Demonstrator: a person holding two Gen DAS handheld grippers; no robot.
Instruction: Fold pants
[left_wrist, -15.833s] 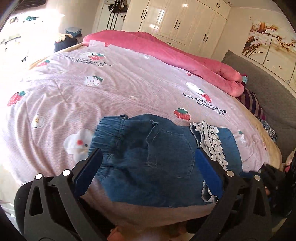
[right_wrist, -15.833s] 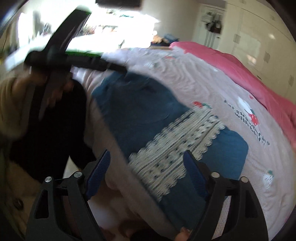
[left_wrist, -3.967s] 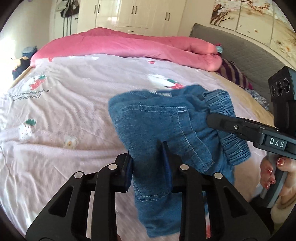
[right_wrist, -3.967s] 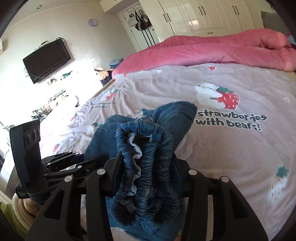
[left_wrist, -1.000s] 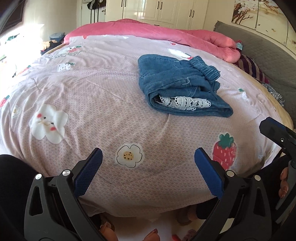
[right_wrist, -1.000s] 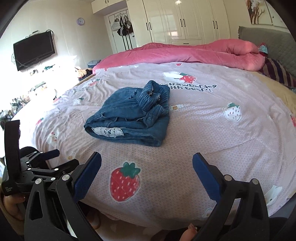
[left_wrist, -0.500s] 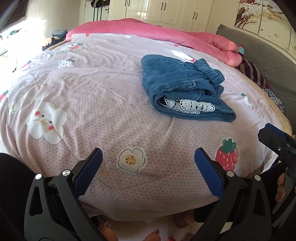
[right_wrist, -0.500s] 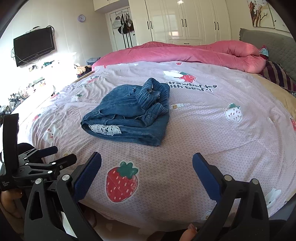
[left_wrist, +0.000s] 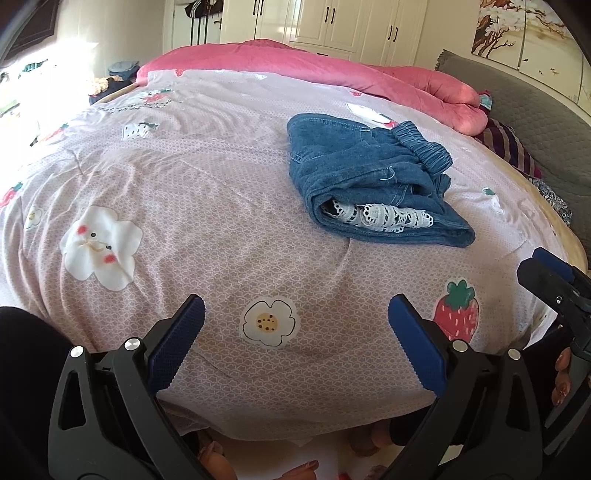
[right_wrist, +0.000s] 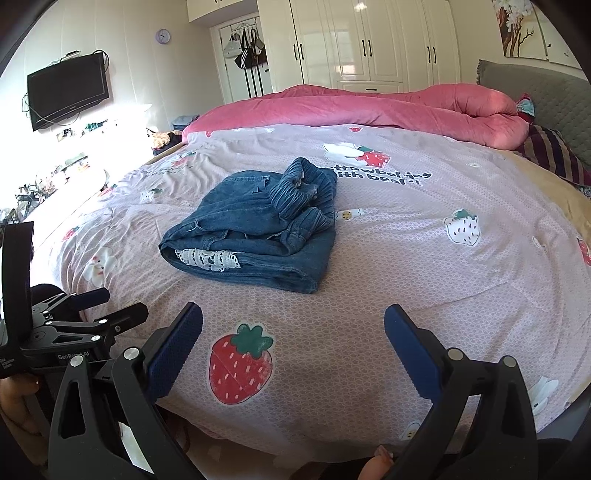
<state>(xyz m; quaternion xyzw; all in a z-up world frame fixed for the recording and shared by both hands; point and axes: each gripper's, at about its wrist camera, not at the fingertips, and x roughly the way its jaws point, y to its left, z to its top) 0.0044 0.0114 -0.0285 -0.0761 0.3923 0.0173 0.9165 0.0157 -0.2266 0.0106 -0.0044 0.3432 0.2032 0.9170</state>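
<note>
Lying: pants (left_wrist: 369, 181) folded in a bundle (lace trim showing) on the bedspread (left_wrist: 207, 206).
Left gripper (left_wrist: 295, 343): spread wide, holding nothing.
Right gripper (right_wrist: 293, 341): likewise agape, well short of the pants.

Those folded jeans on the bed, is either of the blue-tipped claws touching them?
Apart. In both wrist views the jeans lie alone on the bedspread, and bare bedspread shows between them and the open left gripper and right gripper.

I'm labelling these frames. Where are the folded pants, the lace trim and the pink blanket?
folded pants (right_wrist: 240, 218): right wrist view, top denim layer.
lace trim (left_wrist: 384, 218): left wrist view, white strip in the near fold.
pink blanket (right_wrist: 369, 107): right wrist view, middle of the roll.
</note>
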